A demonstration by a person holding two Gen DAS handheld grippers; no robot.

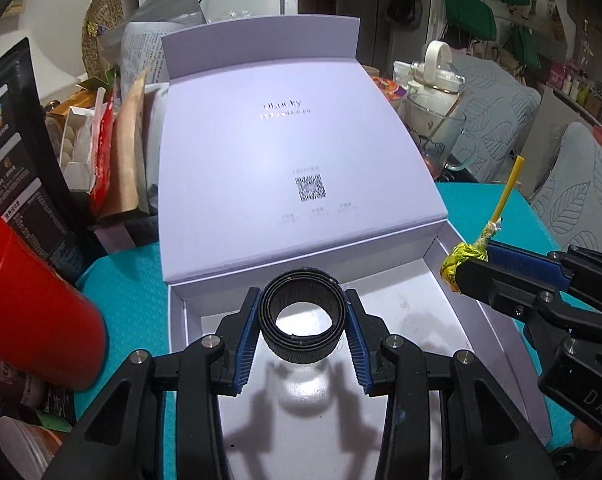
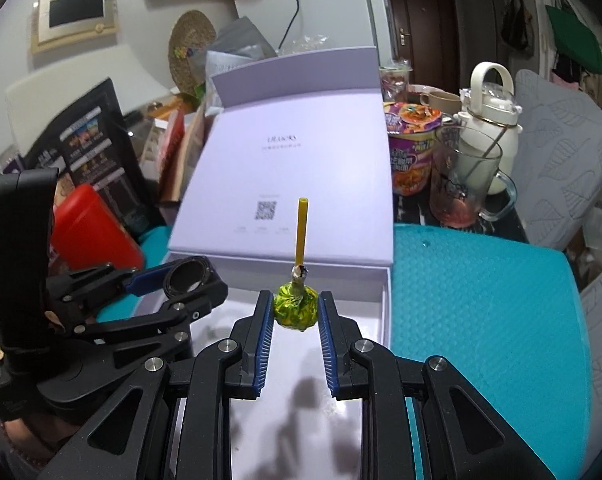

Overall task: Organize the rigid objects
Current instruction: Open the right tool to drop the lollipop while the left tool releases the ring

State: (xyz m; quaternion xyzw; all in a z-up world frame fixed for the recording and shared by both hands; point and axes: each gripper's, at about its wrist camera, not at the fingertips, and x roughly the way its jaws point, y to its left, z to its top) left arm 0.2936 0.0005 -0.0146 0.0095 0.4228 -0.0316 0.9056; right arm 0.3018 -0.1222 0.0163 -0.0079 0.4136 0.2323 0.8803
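Both loads hang directly above the open white box (image 1: pixel 481 320), so the coming move is, in my judgement, a straight drop for each. The left gripper (image 1: pixel 303 320) has its jaws closed on a black roll of strap (image 1: pixel 303 316), a coiled, matte, fuzzy-looking band with its hollow centre facing the camera, over the box's near-left floor. The right gripper (image 2: pixel 295 312) has its jaws pinched narrow on a lollipop (image 2: pixel 295 306) by its crinkly green-yellow foil head; the smooth yellow stick points up and away, along the fingers. The box is rigid card with a smooth floor, its hinged lid (image 1: pixel 301 152) laid back on the teal dimpled surface (image 2: pixel 481 300).
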